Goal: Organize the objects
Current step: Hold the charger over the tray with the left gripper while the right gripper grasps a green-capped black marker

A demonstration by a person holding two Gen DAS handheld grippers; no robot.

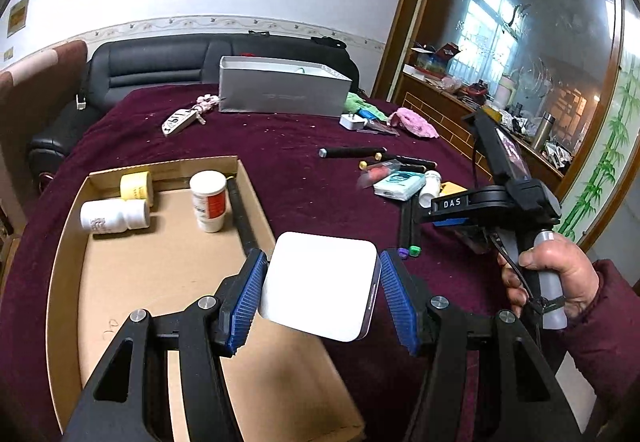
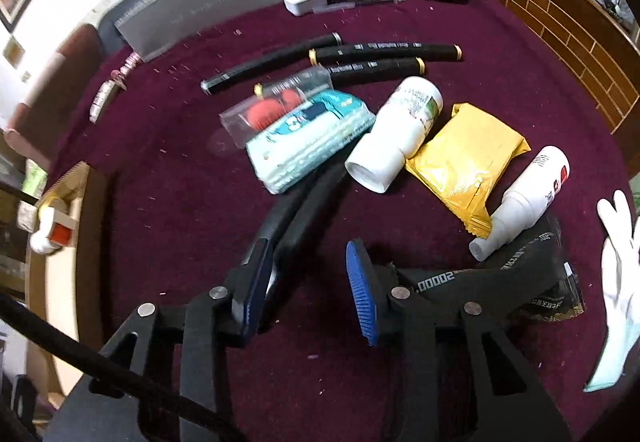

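My left gripper (image 1: 323,282) is shut on a flat white square box (image 1: 320,284) and holds it above the right wall of a cardboard tray (image 1: 120,274). The tray holds a white bottle on its side (image 1: 114,216), a yellow-lidded jar (image 1: 137,186), an upright white and red bottle (image 1: 209,200) and a black marker (image 1: 242,218). My right gripper (image 2: 308,282) is open and empty, low over the maroon cloth, with black markers (image 2: 296,210) lying between and beyond its fingers. It also shows in the left wrist view (image 1: 496,202).
On the maroon table lie black markers (image 2: 384,52), a teal tissue pack (image 2: 308,140), a white bottle (image 2: 396,132), a gold packet (image 2: 464,158), a spray bottle (image 2: 520,198) and a black packet (image 2: 532,282). A grey box (image 1: 280,90) stands at the back.
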